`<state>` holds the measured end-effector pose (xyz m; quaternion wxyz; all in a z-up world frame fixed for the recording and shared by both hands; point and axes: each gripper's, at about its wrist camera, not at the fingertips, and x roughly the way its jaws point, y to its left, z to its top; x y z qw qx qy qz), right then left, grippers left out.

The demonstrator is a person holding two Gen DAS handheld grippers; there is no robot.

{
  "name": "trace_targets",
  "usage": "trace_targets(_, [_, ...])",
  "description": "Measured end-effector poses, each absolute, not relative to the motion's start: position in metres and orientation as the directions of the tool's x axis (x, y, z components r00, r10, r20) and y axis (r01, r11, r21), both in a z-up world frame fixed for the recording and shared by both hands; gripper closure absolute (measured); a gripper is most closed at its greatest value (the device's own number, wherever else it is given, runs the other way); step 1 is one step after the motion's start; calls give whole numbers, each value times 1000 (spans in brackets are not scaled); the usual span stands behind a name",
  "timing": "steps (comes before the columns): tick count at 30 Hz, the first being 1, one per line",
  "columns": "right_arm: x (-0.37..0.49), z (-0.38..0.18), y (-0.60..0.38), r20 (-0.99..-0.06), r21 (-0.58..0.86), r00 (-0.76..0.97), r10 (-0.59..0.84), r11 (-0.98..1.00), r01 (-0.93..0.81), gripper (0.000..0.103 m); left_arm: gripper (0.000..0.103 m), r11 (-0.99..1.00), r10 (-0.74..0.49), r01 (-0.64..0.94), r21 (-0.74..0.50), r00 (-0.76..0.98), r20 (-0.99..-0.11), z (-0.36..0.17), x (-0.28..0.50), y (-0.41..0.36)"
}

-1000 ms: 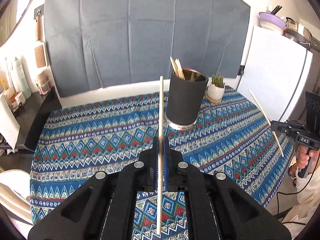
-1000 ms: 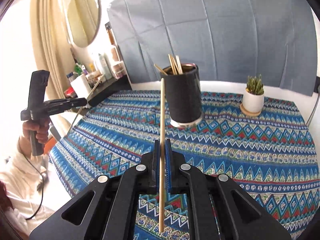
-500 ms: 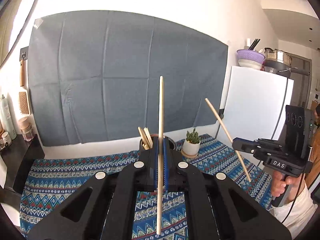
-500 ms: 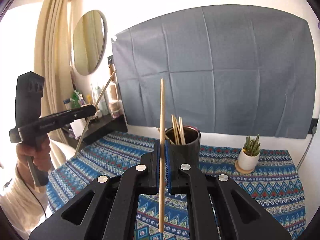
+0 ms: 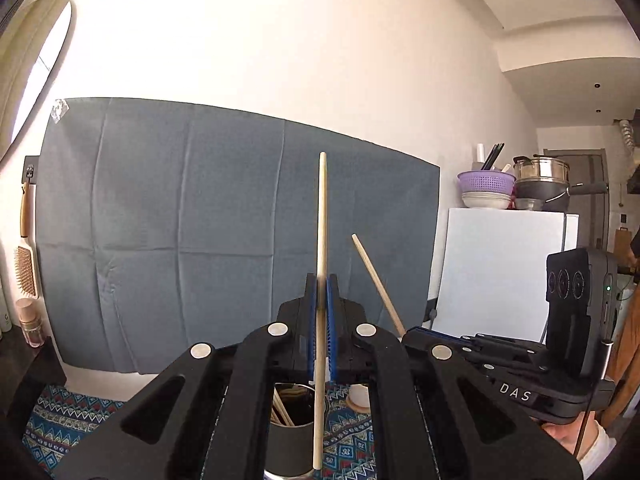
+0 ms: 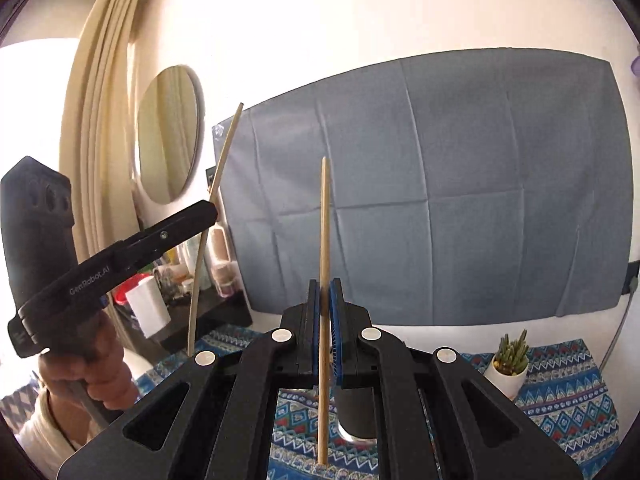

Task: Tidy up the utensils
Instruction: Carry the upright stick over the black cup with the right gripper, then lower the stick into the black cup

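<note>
chopstick (image 5: 321, 240) above holder rim (image 5: 292, 386)

— What is the surface covered with?
— A table is seen, covered by a blue patterned cloth (image 6: 568, 392); the cloth is marked with zigzags and diamonds.
— What is set on it?
— A dark cylindrical holder (image 6: 354, 412) is stood on the cloth; light wooden sticks (image 5: 282, 410) are seen inside it; a small plant in a white pot (image 6: 505, 376) is placed near the holder, to its right, on a round coaster.
</note>
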<state>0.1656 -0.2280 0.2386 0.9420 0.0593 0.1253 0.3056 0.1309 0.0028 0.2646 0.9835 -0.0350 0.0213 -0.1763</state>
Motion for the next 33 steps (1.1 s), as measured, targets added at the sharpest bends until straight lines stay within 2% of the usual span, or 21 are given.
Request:
trace_targets(7, [207,247,-219,-189,203,822,537,840,-503,98,98,952,-300,299,-71,954,-7,263,173,-3])
trace_targets(14, [250,212,-206,-175,322,821,544,820,-474,98,98,967,-226,216,-136,972,-65,246,228,1])
trace_targets(17, [263,199,-203,-171,313,839,517,836,-451,98,98,973,-202,188,-133,974,-101,231,245,1])
trace_targets(25, [293,176,-210,-133,305,860,493,846,-438,98,98,958,-218,194,-209,971,-99,200,269,10])
trace_targets(33, [305,154,-200,-87,323,833,546,807,-495,98,98,950,-230,199,-239,967,-107,176,291,6])
